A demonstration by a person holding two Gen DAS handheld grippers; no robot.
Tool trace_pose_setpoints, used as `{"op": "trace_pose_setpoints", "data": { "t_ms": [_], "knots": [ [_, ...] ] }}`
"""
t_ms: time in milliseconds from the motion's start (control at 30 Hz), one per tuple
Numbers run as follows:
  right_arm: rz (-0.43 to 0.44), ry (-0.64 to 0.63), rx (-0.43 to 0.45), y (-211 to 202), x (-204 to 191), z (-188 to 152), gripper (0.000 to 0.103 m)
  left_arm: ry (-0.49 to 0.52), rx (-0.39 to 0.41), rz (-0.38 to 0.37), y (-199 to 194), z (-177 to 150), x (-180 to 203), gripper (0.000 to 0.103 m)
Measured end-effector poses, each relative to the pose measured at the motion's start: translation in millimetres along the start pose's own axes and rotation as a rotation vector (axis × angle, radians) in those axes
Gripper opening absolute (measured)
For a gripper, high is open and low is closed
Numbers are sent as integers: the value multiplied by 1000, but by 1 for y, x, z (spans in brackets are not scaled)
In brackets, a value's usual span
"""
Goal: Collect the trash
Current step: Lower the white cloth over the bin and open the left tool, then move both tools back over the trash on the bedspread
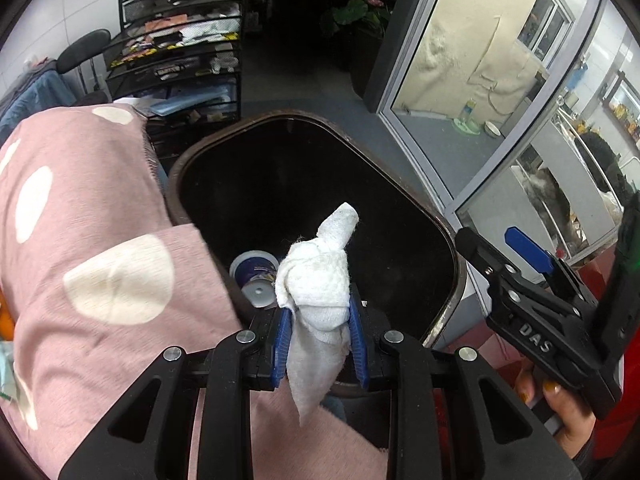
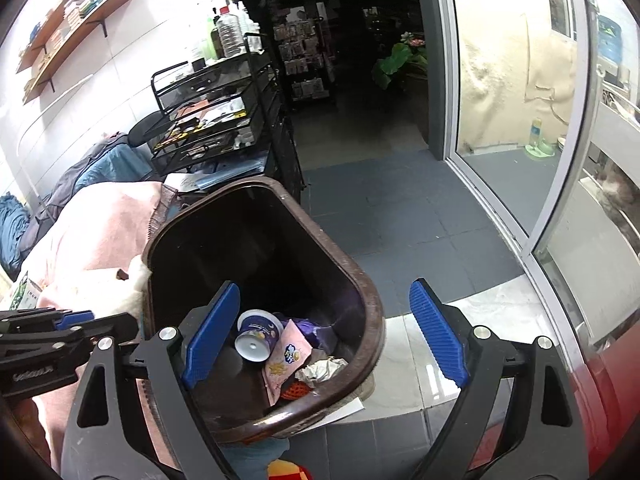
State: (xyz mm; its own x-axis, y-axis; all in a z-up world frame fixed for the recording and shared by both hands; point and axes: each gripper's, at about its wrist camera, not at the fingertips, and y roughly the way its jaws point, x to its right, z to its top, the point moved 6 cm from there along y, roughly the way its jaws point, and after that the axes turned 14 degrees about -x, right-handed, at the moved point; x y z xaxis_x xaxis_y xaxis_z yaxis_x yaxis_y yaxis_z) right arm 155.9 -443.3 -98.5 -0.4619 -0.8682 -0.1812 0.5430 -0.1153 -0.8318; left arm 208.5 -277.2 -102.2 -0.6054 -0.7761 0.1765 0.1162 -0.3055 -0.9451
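A: Left wrist view: what's over the bin (image 1: 400,152)?
B: I see my left gripper (image 1: 319,338) above its near rim, jaws pinched on a tissue (image 1: 316,280).
A: The right gripper (image 2: 320,332)?
B: Wide apart, holding nothing; a cup (image 2: 256,334) lies inside.

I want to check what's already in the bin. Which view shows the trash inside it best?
The right wrist view: it looks into the brown bin, showing the yogurt cup, pink wrapper and crumpled paper. The left wrist view shows only the cup; the white tissue blocks the rest.
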Motion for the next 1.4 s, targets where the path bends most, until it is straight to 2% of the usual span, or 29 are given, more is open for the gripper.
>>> {"op": "trace_pose_setpoints", "data": {
  "t_ms": [233, 267, 333, 367, 400, 500, 733, 933, 1200, 1400],
  "knots": [
    [-9, 15, 0, 1, 7, 1, 86, 6, -24, 16, 9, 5, 4, 28],
    [-10, 17, 1, 0, 7, 1, 86, 10, -31, 11, 10, 6, 5, 33],
    [-9, 18, 0, 1, 8, 1, 86, 18, -44, 5, 12, 6, 6, 49],
    [-9, 18, -1, 1, 8, 1, 86, 18, -41, 9, 12, 6, 5, 64],
    [-8, 17, -2, 1, 8, 0, 86, 15, -31, 15, 11, 6, 5, 72],
    [-4, 20, 1, 0, 8, 0, 92, 7, -13, 18, 7, 6, 3, 83],
    [14, 11, 17, -3, 3, 0, 96, 38, 69, 71, -15, 1, 4, 92],
    [67, -23, 56, -12, -11, -2, 97, 14, 136, 62, -40, -9, -8, 95],
    [161, -103, 114, -31, -46, -3, 97, -33, 255, 130, -80, -33, -36, 97],
    [221, -182, 99, -34, -86, -5, 97, -88, 289, 207, -98, -61, -69, 97]
  ]
}}
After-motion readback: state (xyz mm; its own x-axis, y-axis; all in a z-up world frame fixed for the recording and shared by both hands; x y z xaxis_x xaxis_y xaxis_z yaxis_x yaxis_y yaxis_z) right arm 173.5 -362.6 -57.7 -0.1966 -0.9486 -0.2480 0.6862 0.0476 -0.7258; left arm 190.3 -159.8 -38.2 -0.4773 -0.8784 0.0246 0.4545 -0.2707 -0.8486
